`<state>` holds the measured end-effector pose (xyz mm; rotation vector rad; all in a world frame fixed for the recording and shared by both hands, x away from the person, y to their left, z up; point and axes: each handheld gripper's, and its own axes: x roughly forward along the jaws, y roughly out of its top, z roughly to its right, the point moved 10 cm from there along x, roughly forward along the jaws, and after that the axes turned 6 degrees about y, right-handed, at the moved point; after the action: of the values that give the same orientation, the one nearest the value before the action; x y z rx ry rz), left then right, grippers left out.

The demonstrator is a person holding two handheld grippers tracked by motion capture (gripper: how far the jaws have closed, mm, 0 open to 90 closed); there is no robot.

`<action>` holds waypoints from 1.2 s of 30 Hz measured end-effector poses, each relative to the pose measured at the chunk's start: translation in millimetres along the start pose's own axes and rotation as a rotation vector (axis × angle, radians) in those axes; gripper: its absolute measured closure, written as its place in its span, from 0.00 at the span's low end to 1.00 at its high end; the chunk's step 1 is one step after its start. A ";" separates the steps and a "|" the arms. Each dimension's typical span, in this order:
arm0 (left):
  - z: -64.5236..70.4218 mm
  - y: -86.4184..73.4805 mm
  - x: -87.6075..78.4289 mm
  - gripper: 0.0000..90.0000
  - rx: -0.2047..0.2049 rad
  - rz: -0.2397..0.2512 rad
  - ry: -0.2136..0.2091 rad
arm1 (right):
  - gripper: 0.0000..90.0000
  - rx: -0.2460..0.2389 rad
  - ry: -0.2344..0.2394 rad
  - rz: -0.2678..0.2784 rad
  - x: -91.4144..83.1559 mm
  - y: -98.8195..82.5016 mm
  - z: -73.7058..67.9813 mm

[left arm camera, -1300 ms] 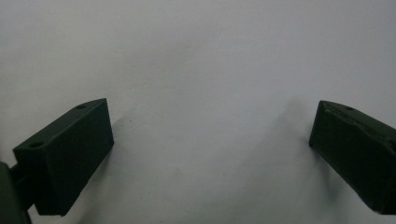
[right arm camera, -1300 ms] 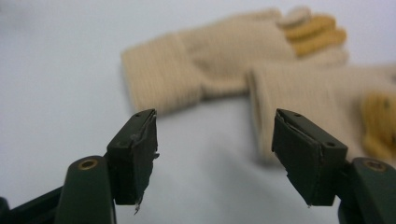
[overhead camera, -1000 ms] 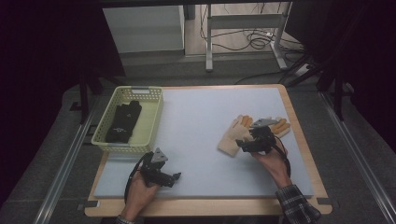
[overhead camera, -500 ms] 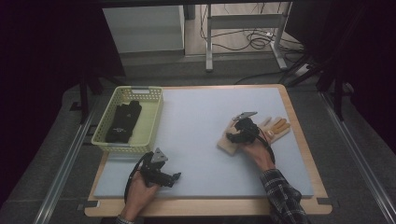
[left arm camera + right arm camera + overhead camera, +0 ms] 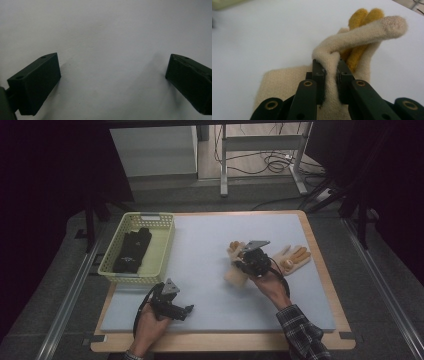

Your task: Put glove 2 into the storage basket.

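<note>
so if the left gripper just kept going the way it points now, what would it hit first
Most likely nothing but the bare white mat. The left gripper lies low near the table's front edge, open, pointing right along the mat; its own view has plain mat ahead between the jaws. Depth is hard to judge.

i work in a lab-like recording room: dark curtains around, a padded table [image 5: 200, 320] on rails, cables [image 5: 270, 165] across the bare floor behind.
</note>
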<state>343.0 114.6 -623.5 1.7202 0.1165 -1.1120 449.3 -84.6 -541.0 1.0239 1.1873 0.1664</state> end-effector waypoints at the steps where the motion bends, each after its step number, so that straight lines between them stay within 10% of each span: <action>1: -0.1 0.0 0.0 0.00 0.001 0.000 0.000 | 0.87 -0.008 0.023 0.015 1.1 3.0 -8.1; 11: -0.2 -0.4 -0.2 0.00 0.004 -0.003 -0.001 | 0.43 -0.043 0.112 -0.004 29.3 -3.9 -53.2; 23: -0.2 -0.4 -0.2 0.00 0.004 -0.003 -0.001 | 0.70 0.108 0.029 0.013 2.7 -23.2 6.7; 36: -0.1 -0.3 -0.2 0.00 0.002 -0.003 -0.001 | 0.54 0.210 -0.148 0.035 -50.6 -55.3 79.4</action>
<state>342.7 114.9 -623.6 1.7219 0.1167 -1.1158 472.0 -191.2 -546.3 1.2202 1.0679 -0.0084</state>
